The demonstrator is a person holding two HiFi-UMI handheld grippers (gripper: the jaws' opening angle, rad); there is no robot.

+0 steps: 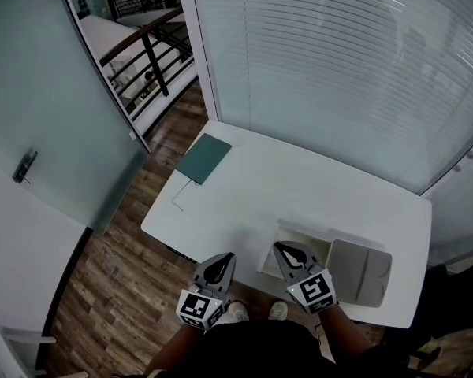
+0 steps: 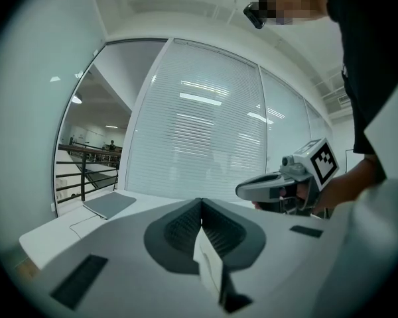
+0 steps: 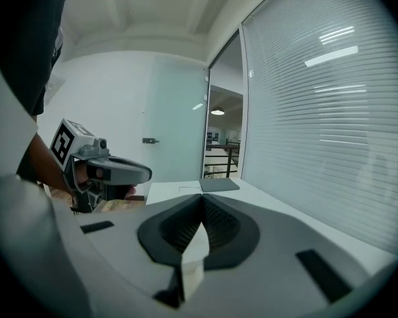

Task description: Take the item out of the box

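Hovering at the lower middle of the head view, the left gripper (image 1: 224, 258) and the right gripper (image 1: 283, 249) point toward the table (image 1: 299, 187). The left gripper's own view shows its jaws clenched together with nothing between them (image 2: 201, 205). The right gripper's view shows the same: jaws pressed tight and empty (image 3: 202, 201). Each gripper appears in the other's view, the right one at mid right (image 2: 243, 191), the left one at mid left (image 3: 146, 173).

The box (image 1: 299, 231) sits open on the near edge of the table, at the lower right of centre in the head view. Its grey flap (image 1: 361, 271) lies flat to its right. The right gripper's tips are over the box's left part; the left gripper is just left of the box, apart from it. What lies inside the box cannot be made out.

A closed laptop (image 1: 204, 158) lies at the table's upper left corner, with a thin cable (image 1: 176, 199) beside it.
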